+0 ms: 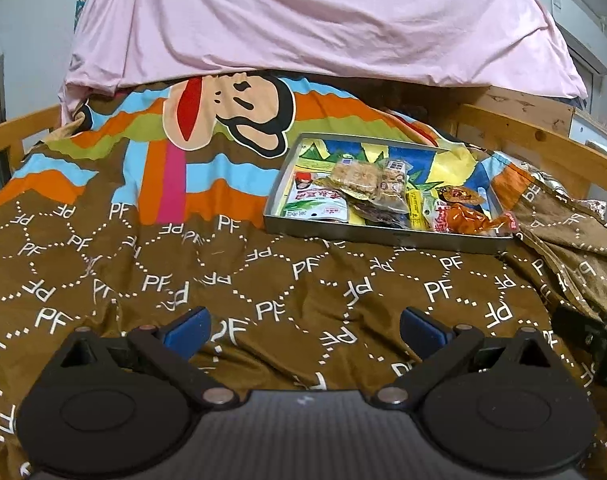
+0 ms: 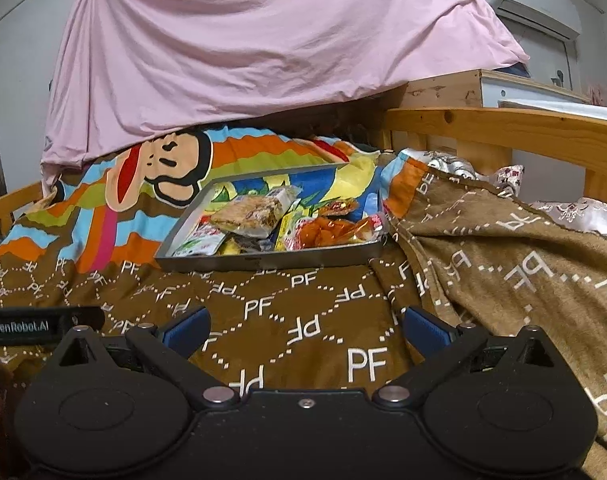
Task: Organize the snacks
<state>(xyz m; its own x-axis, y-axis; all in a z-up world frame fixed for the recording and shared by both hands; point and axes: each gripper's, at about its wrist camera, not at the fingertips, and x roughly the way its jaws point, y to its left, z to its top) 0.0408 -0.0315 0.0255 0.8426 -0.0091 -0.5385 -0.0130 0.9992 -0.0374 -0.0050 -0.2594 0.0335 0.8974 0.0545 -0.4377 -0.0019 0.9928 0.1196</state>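
1. The snack packets (image 1: 387,196) all lay inside the grey metal tray (image 1: 383,236), which sat on the brown quilt (image 1: 263,280) of the bed
2. The left gripper (image 1: 303,330) and right gripper (image 2: 303,330) both hung spread wide and empty, well short of the tray
3. That fitted either a finished gathering or sorting to come
4. Any grasp would have suited a packet's edge, since the soft quilt could tip the tray
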